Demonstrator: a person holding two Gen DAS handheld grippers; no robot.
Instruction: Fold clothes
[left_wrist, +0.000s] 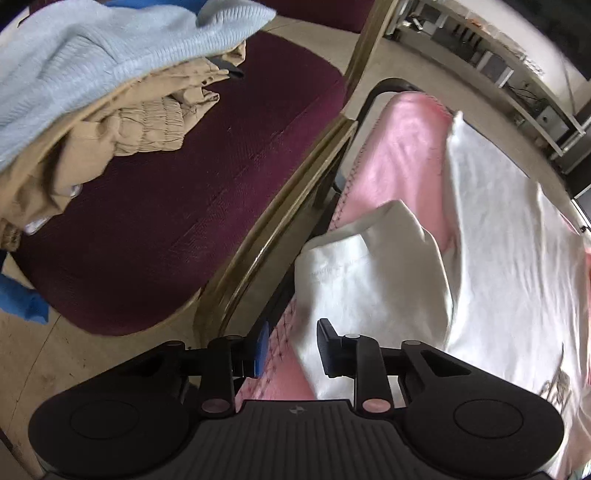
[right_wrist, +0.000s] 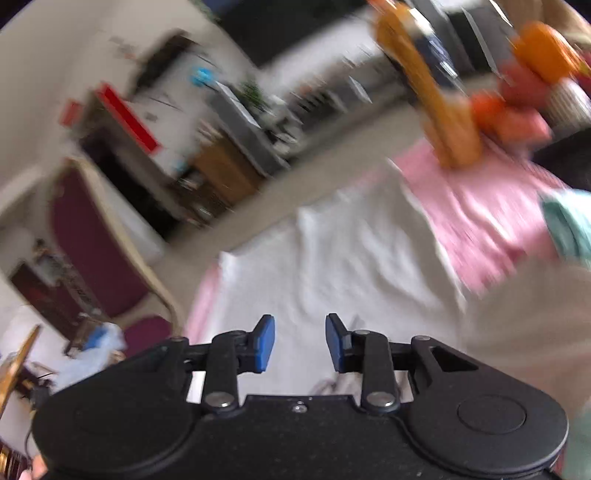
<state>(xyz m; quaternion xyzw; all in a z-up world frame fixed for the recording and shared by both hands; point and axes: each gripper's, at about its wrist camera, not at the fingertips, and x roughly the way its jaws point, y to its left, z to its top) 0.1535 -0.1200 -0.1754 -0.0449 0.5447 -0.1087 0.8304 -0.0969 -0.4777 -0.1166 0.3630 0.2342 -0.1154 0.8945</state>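
Your left gripper (left_wrist: 291, 349) hangs with fingers spread, empty, over the white shirt (left_wrist: 498, 258) on the pink cloth (left_wrist: 399, 147). Your right gripper (right_wrist: 300, 343) is likewise released above that shirt (right_wrist: 332, 266).

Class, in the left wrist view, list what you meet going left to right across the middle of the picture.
Beige garment → maroon chair seat → brass-coloured chair frame → pink cloth → white garment.

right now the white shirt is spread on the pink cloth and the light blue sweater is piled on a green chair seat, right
Not quite. The chair seat is dark maroon, not green, as the left wrist view shows. The rest holds: the white shirt is spread on the pink cloth, and the light blue sweater is piled on that seat.
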